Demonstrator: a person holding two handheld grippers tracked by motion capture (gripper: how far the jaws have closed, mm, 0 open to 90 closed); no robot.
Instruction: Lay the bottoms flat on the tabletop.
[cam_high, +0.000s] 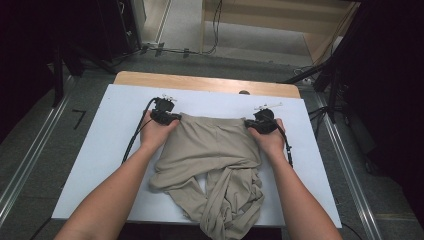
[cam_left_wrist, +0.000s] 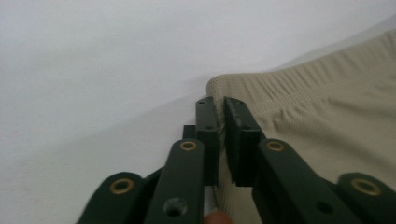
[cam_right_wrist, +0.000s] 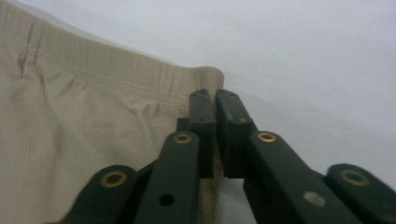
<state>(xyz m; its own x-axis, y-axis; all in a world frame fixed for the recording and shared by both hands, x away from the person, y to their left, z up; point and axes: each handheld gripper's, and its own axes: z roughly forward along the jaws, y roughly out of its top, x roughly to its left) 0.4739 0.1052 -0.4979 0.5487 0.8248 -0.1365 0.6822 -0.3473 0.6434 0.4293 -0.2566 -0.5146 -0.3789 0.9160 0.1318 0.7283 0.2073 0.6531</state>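
On the white table (cam_high: 100, 150) the person has a pair of beige trousers (cam_high: 210, 150) lying with the waistband at the far side and the legs bunched up in a heap toward the near edge, partly hanging off it. Each hand is parked at one end of that waistband, which makes sense if you want to lift or straighten the whole thing evenly rather than drag it by one side.

Left gripper (cam_left_wrist: 219, 112) is clamped right on the left corner of the waistband (cam_left_wrist: 299, 88); in its own view the two black jaws are nearly together with just the fabric edge pinched between them. Right gripper (cam_right_wrist: 212, 105) does the mirror image on the other corner, jaws squeezed down on the elastic band where the stitching ends. Nothing else is in either claw.

My guess is the corners were picked because the elastic is the firmest bit of the garment, so a thin pinch there shouldn't slip. With both ends held, pulling apart would flatten the top, and a lift would let those crumpled legs drop straight. Risky part looks like the mesh sliding out, since only a sliver is caught.
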